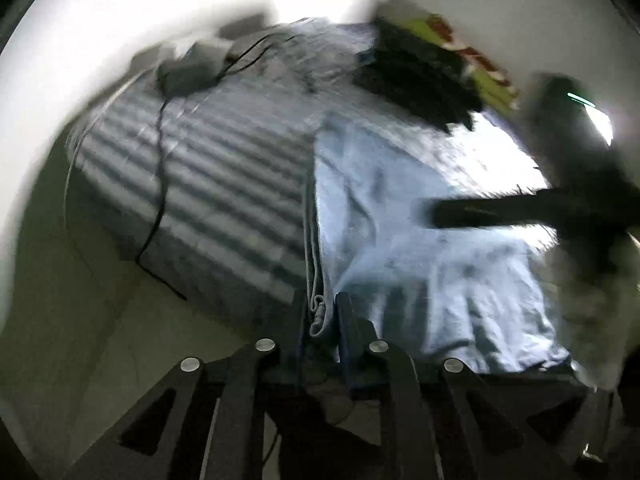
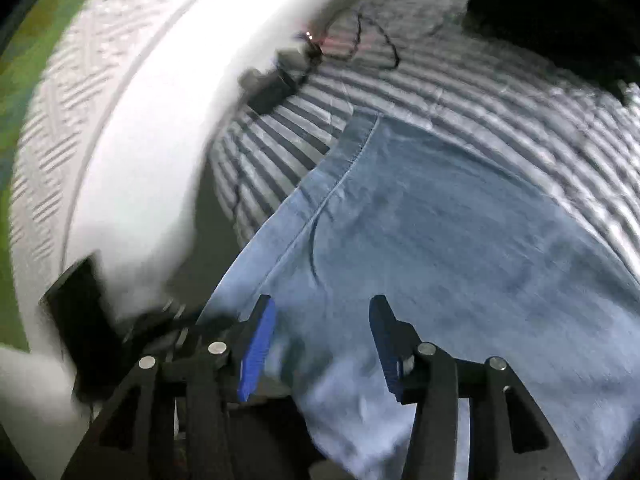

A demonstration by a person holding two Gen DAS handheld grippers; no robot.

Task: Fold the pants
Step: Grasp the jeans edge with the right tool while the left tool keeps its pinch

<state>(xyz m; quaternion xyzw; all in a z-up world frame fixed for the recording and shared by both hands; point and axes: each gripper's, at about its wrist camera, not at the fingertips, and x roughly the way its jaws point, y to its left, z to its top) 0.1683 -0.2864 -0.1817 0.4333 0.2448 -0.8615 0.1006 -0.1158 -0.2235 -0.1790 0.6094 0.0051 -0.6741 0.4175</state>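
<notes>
Light blue jeans (image 1: pixel 408 232) lie spread on a bed with a grey-and-white striped sheet (image 1: pixel 208 184). In the left wrist view my left gripper (image 1: pixel 320 316) is shut on a bunched edge of the jeans, lifting the folded seam between its fingers. The other gripper (image 1: pixel 480 212) shows there as a dark blurred bar over the cloth at the right. In the right wrist view my right gripper (image 2: pixel 320 320) is open, its blue pads (image 2: pixel 260 344) apart above the jeans (image 2: pixel 440 232), with only flat denim under the gap. A hemmed edge (image 2: pixel 356 140) of the jeans lies toward the far end.
A black cable (image 1: pixel 160 168) and a small dark device (image 1: pixel 188 72) rest on the sheet near the far corner. Dark clothing (image 1: pixel 416 76) lies at the head of the bed beside a green printed cloth (image 1: pixel 480 64). A white wall (image 2: pixel 152 140) borders the bed.
</notes>
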